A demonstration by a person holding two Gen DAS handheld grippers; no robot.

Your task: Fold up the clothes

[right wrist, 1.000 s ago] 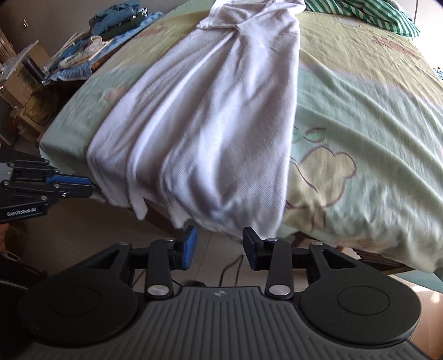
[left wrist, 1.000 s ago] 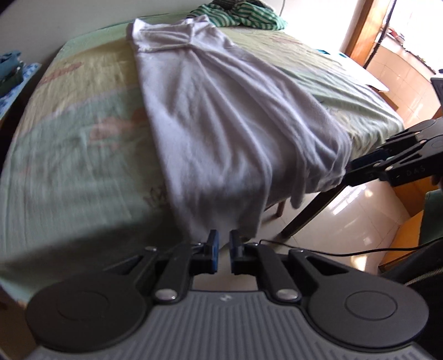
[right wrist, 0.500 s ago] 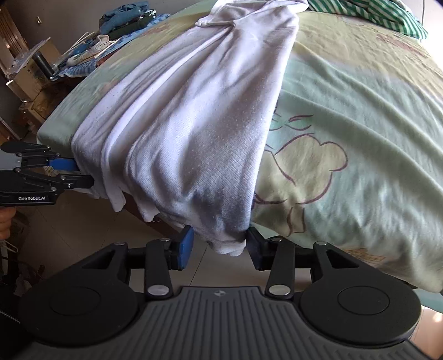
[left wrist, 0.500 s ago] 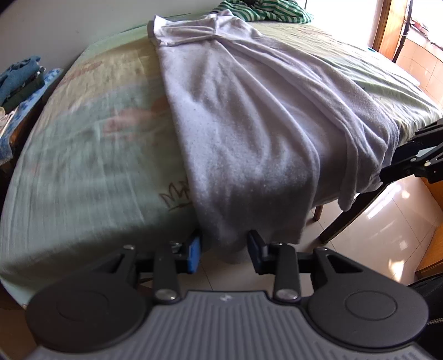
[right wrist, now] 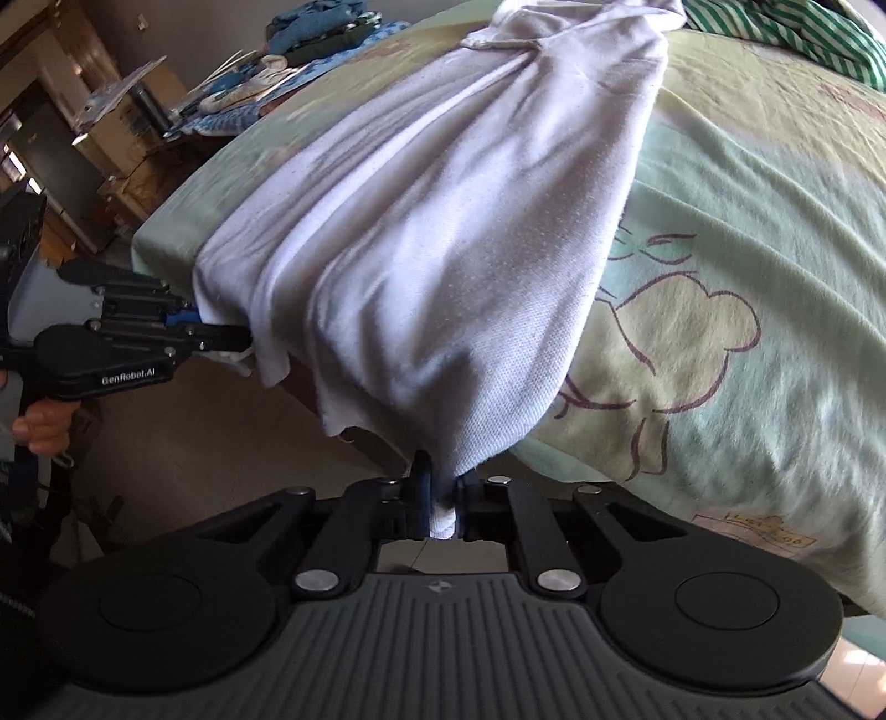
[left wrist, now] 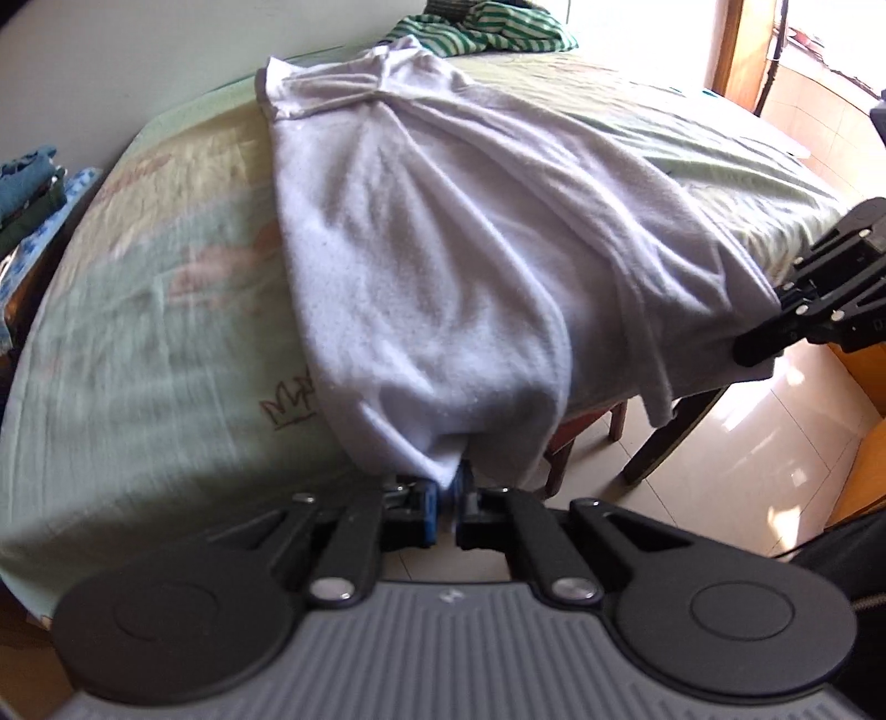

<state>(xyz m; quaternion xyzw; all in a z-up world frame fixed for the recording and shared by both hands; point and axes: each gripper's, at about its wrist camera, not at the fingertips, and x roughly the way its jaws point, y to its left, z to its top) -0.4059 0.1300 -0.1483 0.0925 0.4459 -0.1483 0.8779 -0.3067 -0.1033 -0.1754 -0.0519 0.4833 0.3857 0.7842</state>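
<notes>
sunlit tiled floor [left wrist: 742, 443] runs past one bed [left wrist: 138, 343] covered by a pale green sheet with cartoon outlines. one white shirt [left wrist: 443, 277] lies lengthwise down the sheet, its collar end far up the bed and its hem hanging over the near edge. one green-and-white striped garment [left wrist: 498, 27] sits bunched at the far end of the bed, apart from the shirt's hem. two claws are at work. the left claw [left wrist: 447, 501] has its jaws pinched together on one lower corner of the shirt, the cloth gathered into a peak between the blue pads. the right claw [right wrist: 440, 504] has its jaws closing on the other lower corner, a tuft of white fabric squeezed between them and poking out below. each claw also shows from the side in the other's view, at the hem. one hand [right wrist: 41, 426] grips the left claw's handle. beyond the bed, a side surface carries a pile of blue folded cloth [right wrist: 315, 22] and some clutter too blurred to count.
</notes>
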